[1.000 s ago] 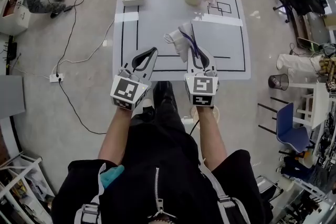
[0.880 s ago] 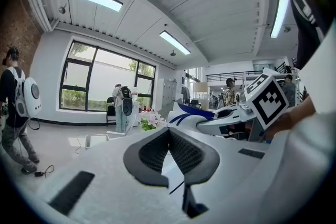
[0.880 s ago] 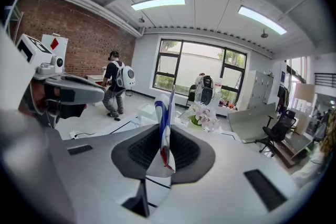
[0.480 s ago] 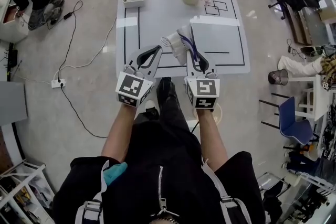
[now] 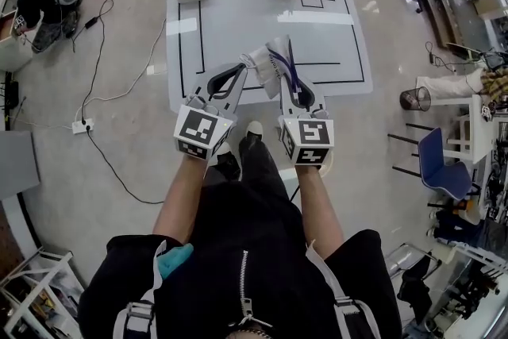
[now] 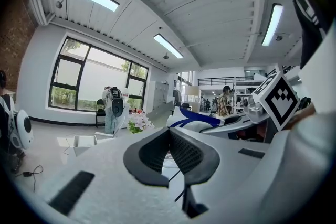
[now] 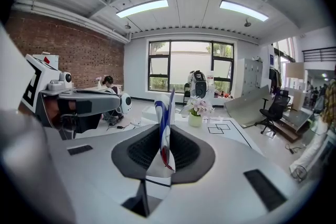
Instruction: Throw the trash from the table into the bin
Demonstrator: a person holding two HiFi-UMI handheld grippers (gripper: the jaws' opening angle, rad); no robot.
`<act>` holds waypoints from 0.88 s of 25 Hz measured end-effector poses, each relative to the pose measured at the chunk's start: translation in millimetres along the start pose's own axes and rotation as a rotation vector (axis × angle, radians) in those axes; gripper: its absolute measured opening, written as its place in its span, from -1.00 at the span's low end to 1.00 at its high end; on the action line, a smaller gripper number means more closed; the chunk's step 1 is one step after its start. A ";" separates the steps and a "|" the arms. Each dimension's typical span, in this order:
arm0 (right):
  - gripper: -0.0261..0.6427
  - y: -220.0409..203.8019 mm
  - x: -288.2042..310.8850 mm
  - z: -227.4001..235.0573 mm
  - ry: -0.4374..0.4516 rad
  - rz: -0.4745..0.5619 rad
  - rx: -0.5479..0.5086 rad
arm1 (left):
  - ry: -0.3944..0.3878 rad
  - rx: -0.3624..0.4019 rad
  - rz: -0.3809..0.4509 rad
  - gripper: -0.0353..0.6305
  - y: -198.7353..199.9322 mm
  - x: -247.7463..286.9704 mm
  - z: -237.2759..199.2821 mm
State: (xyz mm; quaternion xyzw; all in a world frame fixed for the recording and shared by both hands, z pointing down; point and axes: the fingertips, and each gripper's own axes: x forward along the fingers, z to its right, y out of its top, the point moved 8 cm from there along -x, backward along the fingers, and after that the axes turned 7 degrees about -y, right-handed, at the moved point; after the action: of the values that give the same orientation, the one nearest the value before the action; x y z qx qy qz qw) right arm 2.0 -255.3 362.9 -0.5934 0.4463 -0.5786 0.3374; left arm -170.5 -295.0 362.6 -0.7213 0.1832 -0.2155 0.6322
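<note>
In the head view my left gripper [image 5: 230, 77] and right gripper [image 5: 290, 83] reach side by side over the near edge of the bench [image 5: 238, 20]. A crumpled white wrapper [image 5: 268, 62] with a blue stripe sticks out past the right gripper's tip, above the bench's near part. The mesh bin [image 5: 410, 98] stands on the floor, well apart to the right.

In the left gripper view the fingers [image 6: 191, 155] are together with nothing between them.

In the right gripper view my fingers [image 7: 186, 152] are clamped on the wrapper [image 7: 164, 113]. It stands on edge between the pads, rising above them and reaching past the tips.
</note>
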 end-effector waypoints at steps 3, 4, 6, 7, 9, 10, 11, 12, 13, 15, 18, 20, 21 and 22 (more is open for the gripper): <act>-0.76 -5.5 -7.1 6.2 -0.018 -0.009 0.011 | -0.024 -0.006 -0.001 -0.88 -2.0 5.5 8.1; -0.76 -8.0 -9.2 8.7 -0.024 -0.013 0.016 | -0.032 -0.007 -0.001 -0.88 -2.8 7.7 10.5; -0.76 -13.1 -14.2 12.9 -0.036 -0.021 0.028 | -0.049 -0.006 -0.001 -0.88 -4.7 11.5 15.2; -0.76 -14.9 -16.7 14.6 -0.042 -0.024 0.032 | -0.057 -0.002 -0.002 -0.88 -5.3 13.6 17.3; -0.76 -17.0 -19.7 18.6 -0.052 -0.028 0.038 | -0.074 0.003 -0.001 -0.88 -5.2 19.5 20.6; -0.76 -17.6 -20.3 21.1 -0.056 -0.029 0.042 | -0.082 0.003 -0.001 -0.88 -4.8 23.5 22.0; -0.76 -18.3 -20.9 24.0 -0.061 -0.032 0.047 | -0.089 0.001 -0.003 -0.88 -4.5 27.8 23.7; -0.76 -19.6 -22.1 27.3 -0.066 -0.035 0.052 | -0.094 -0.003 -0.006 -0.88 -4.4 32.2 25.9; -0.76 -21.6 -24.3 30.8 -0.074 -0.038 0.057 | -0.096 -0.008 -0.007 -0.88 -4.3 36.1 28.8; -0.76 -27.1 -31.5 37.4 -0.088 -0.042 0.067 | -0.101 -0.020 -0.008 -0.88 -4.7 42.6 37.9; -0.76 -36.9 -47.0 47.8 -0.113 -0.037 0.079 | -0.145 -0.015 -0.005 -0.88 -9.4 50.9 58.3; -0.76 -44.9 -63.1 56.5 -0.137 -0.033 0.096 | -0.172 -0.008 -0.005 -0.88 -10.1 54.8 77.2; -0.76 -50.0 -72.1 61.4 -0.149 -0.033 0.105 | -0.184 -0.002 -0.006 -0.88 -10.8 56.0 87.9; -0.76 -55.3 -80.9 66.5 -0.161 -0.033 0.114 | -0.196 0.004 -0.008 -0.88 -11.5 57.3 98.0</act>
State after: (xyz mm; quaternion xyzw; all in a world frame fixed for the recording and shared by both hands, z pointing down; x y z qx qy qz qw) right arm 80.9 -167.9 375.5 -0.6251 0.3745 -0.5590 0.3957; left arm -69.3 -242.6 367.9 -0.7386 0.1172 -0.1466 0.6475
